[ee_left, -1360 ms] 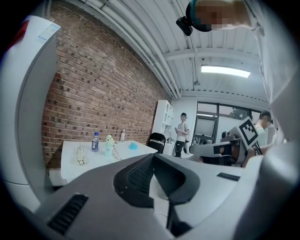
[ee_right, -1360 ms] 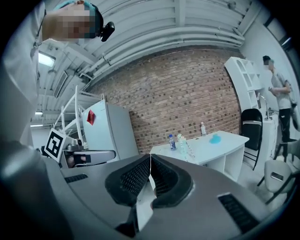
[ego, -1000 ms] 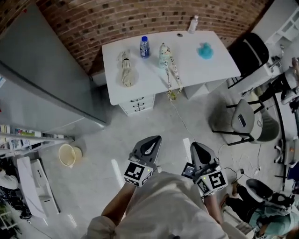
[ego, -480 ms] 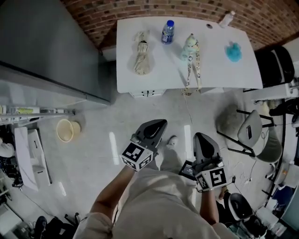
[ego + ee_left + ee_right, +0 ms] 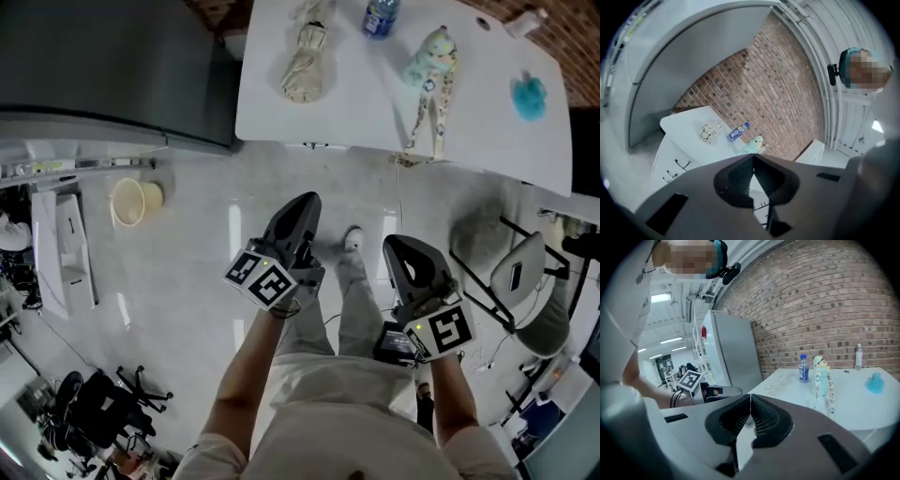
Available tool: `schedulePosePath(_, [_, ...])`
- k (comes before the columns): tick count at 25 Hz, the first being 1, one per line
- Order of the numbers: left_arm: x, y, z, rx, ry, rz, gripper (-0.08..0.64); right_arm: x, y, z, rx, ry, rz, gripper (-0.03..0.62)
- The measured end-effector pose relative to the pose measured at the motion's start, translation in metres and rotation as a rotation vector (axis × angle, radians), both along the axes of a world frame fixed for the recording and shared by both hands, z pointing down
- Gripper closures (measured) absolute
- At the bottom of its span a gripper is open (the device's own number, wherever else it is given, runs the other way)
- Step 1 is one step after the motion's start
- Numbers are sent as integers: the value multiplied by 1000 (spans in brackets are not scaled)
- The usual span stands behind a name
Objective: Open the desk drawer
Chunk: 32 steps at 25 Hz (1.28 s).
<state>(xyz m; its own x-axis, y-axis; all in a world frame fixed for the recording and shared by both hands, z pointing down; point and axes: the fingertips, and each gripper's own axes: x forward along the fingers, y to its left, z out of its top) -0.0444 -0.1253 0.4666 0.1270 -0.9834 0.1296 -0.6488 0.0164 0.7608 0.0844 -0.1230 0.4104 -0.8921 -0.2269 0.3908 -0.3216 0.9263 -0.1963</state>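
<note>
The white desk (image 5: 375, 103) fills the top of the head view, with a folded cloth (image 5: 306, 58), a water bottle (image 5: 380, 17), a pale doll (image 5: 429, 66) and a blue object (image 5: 530, 97) on it. Only a sliver of the drawer unit (image 5: 309, 145) shows under its near edge. In the left gripper view the white drawers (image 5: 670, 161) with dark handles sit under the desk (image 5: 689, 124). My left gripper (image 5: 302, 204) and right gripper (image 5: 401, 247) hang side by side above the floor, short of the desk, both shut and empty. The same shows close up: left gripper (image 5: 753, 157), right gripper (image 5: 750, 397).
A tall grey cabinet (image 5: 112, 66) stands left of the desk. A yellow bucket (image 5: 131, 202) and a white rack (image 5: 61, 244) sit on the floor at left, a grey chair (image 5: 520, 272) at right, a black chair base (image 5: 108, 408) bottom left.
The desk has slid up and grown larger in the head view as I stepped toward it. Both grippers have dropped lower and moved forward; the left one has rolled.
</note>
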Motion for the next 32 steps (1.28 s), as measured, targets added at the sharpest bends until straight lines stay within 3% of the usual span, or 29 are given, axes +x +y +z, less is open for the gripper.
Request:
schedulePosePath(5, [-2,6,32,13,61,-118,554,-4,-4,26,-28,-18,-80,566])
schedulePosePath(13, [-29,9,127,75,461,-361,554,-16,-18,87,-69,-30,-92,566])
schedulePosePath(17, [-41,-5,175,123,606,-414,554,-25,-30,123,-84,-27,-73,566])
schedulePosePath(22, [-50,-22,231,221,841,-466,554,-38,-28,161,-134,-24,-52,566])
schedulePosePath(24, [-47,-31,251,231,871,-454,554,-40,-23,176,-150,-5,-63,565])
schedulePosePath(27, [-42,-42,279,215,841,-407,554,-43,-14,199,-163,24,-82,566])
schedulePosePath(32, [-47,-59,325,206,801,-402,552,-47,-1,239,-167,91,-130,566])
